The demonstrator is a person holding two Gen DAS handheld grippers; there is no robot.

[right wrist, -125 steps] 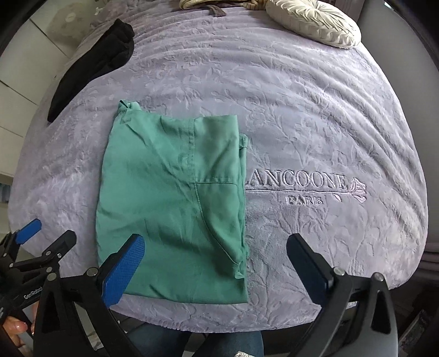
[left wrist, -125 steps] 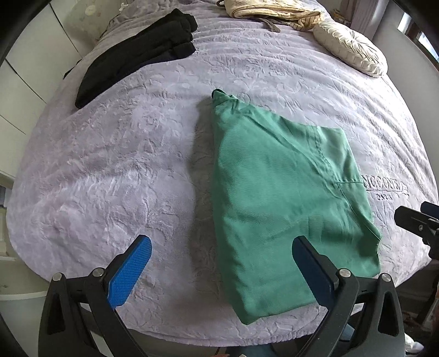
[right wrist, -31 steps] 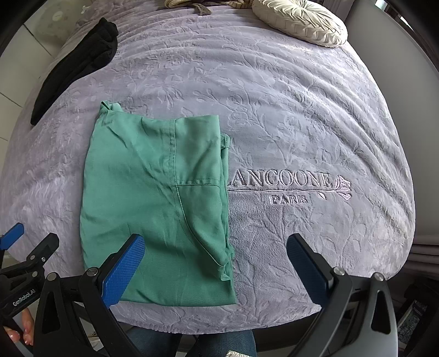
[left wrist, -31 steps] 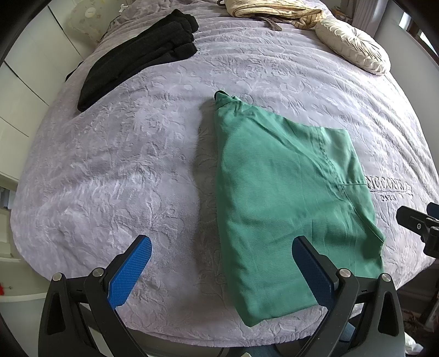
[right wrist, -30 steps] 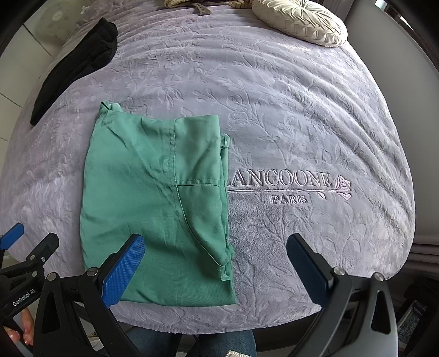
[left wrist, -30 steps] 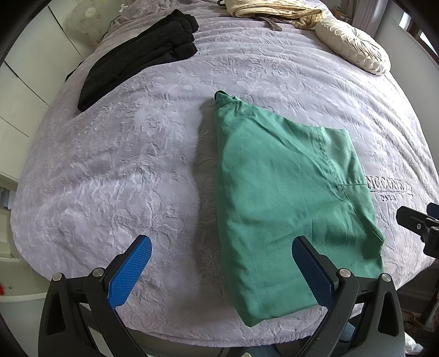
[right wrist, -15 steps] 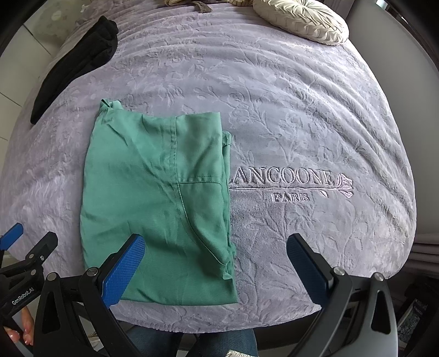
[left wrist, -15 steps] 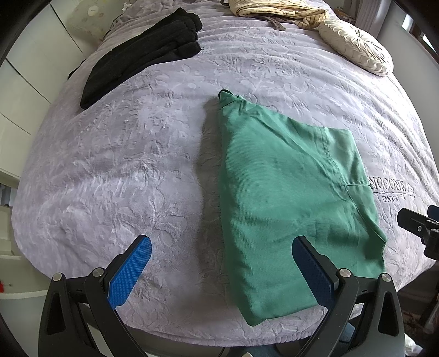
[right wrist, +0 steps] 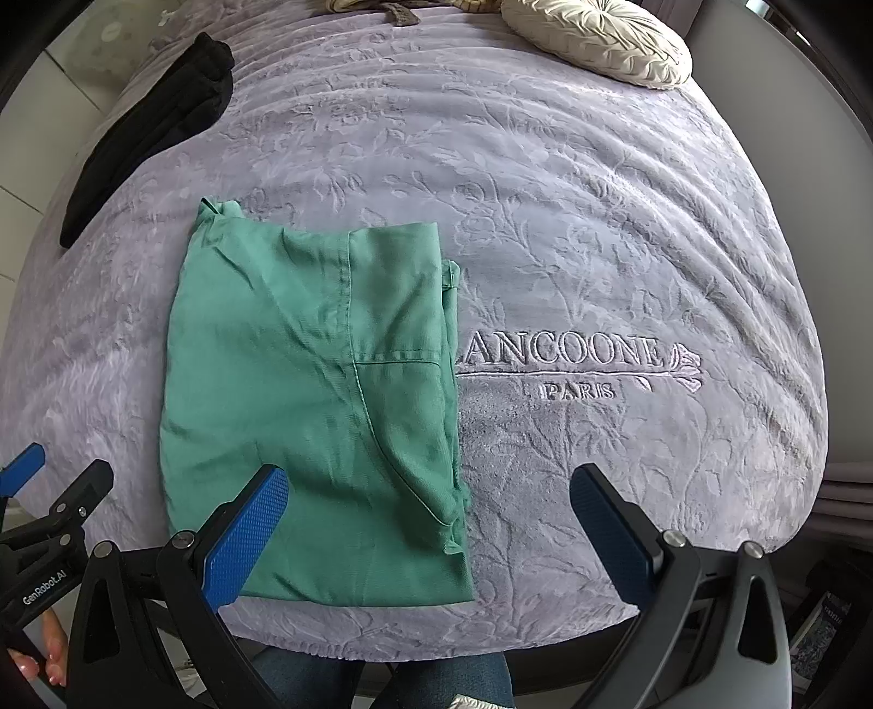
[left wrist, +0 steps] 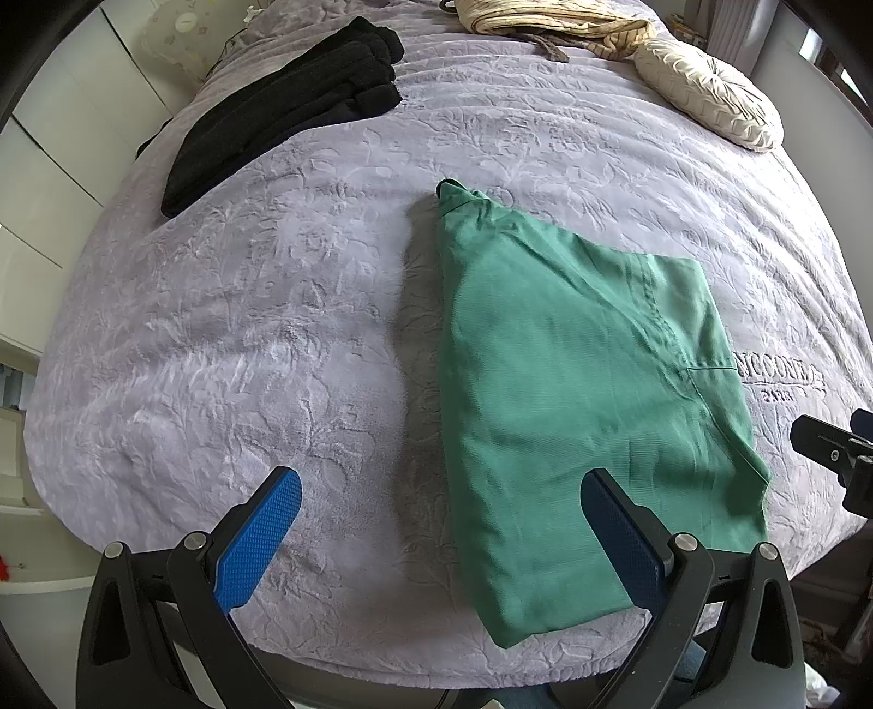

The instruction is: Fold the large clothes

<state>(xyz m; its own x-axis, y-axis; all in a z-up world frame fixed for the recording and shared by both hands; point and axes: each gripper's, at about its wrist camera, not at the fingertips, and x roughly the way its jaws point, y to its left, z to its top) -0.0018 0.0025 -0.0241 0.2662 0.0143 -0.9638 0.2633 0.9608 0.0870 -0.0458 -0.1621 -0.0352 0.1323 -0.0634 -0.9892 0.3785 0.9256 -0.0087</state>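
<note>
A green garment [left wrist: 573,392] lies folded into a flat rectangle on the lilac bedspread [left wrist: 245,327], near the front edge. It also shows in the right wrist view [right wrist: 316,392], with a pocket seam on top. My left gripper [left wrist: 442,540] is open and empty, held above the garment's front left corner. My right gripper [right wrist: 431,534] is open and empty, held above the garment's front right corner. The left gripper shows at the lower left of the right wrist view [right wrist: 49,491].
A folded black garment [left wrist: 283,103] lies at the back left of the bed. A cream round cushion [left wrist: 709,98] and a beige bundle of cloth [left wrist: 545,22] lie at the back. White cupboards [left wrist: 49,163] stand to the left. The embroidered "LANCOONE PARIS" text [right wrist: 573,365] is right of the green garment.
Both grippers have drifted slightly over the bed; the view shifts a little. Both stay open and empty. The green garment has not moved.
</note>
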